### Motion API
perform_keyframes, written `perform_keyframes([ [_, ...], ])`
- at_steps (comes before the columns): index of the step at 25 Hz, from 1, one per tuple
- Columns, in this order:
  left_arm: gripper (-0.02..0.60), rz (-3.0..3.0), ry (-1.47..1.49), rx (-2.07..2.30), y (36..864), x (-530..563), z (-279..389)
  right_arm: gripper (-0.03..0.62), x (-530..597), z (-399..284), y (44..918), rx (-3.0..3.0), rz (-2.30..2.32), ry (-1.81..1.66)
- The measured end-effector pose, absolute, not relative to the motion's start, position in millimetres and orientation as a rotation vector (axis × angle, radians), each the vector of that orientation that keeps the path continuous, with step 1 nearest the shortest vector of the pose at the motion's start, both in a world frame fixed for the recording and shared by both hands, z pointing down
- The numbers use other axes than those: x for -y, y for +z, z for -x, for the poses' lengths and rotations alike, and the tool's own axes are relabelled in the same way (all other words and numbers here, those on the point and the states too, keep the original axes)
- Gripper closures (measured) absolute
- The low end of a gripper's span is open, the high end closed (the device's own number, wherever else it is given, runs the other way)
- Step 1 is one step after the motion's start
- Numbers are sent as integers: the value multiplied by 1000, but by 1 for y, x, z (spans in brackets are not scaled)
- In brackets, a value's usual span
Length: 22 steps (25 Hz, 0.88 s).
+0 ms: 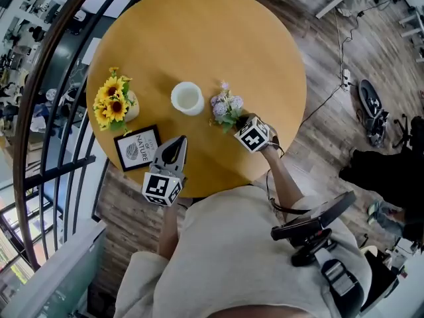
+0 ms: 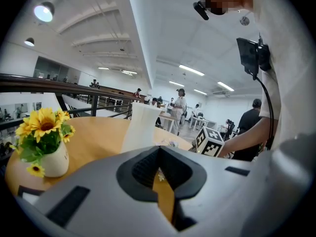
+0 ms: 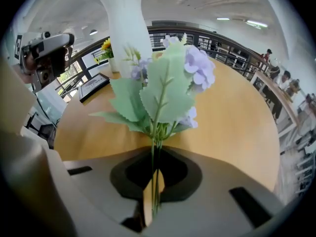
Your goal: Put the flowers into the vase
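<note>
Item: right gripper [image 3: 153, 191], jaws pressed together on the thin green stems of a bunch of artificial lilac flowers with pale green cloth leaves [image 3: 168, 83]. The blooms stand up directly ahead of the jaws, and the bunch lies low over the round yellow wooden table [image 1: 199, 25]. Item: tall white vase with a narrow waist and flared mouth [image 3: 127, 23], upright, empty as far as the head view shows, ahead and to the left of this gripper, near but apart from the flowers. Item: left gripper [image 2: 160, 181], jaws together on nothing, held off the vase with its tips toward it. Hazards, judged: the stems are pinched near their ends, so the top-heavy bunch may swivel or slip in the lift. The broad leaves may snag the vase's rim and rock or topple it, since nothing steadies it. Clearance: bare tabletop ahead and to the right of the right gripper, and the table's edge close behind it. A small white pot of yellow sunflowers [image 1: 114, 103] and a black-framed sign [image 1: 138, 147] sit beyond the vase, beside the left gripper, clear of the likely path.
</note>
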<state>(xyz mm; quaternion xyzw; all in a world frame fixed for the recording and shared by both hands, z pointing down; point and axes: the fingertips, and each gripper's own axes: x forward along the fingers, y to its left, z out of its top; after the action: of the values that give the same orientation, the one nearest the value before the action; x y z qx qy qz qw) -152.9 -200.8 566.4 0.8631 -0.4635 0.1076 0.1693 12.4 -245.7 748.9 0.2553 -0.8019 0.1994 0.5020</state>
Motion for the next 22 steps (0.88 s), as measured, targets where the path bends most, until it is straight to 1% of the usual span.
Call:
perform_keyframes([
  [6, 574, -2479, 305, 1318, 563, 197, 150, 579, 267, -5, 715, 2070, -726, 471],
  [13, 574, -2547, 280, 1357, 542, 195, 148, 579, 296, 0, 629, 2271, -909, 402],
  [18, 574, -2606, 232, 1389, 524, 200, 143, 579, 313, 4, 537, 2640, -1059, 458],
  [22, 574, -2634, 206, 1411, 513, 197, 141, 579, 318, 14, 460, 2907, -1070, 353],
])
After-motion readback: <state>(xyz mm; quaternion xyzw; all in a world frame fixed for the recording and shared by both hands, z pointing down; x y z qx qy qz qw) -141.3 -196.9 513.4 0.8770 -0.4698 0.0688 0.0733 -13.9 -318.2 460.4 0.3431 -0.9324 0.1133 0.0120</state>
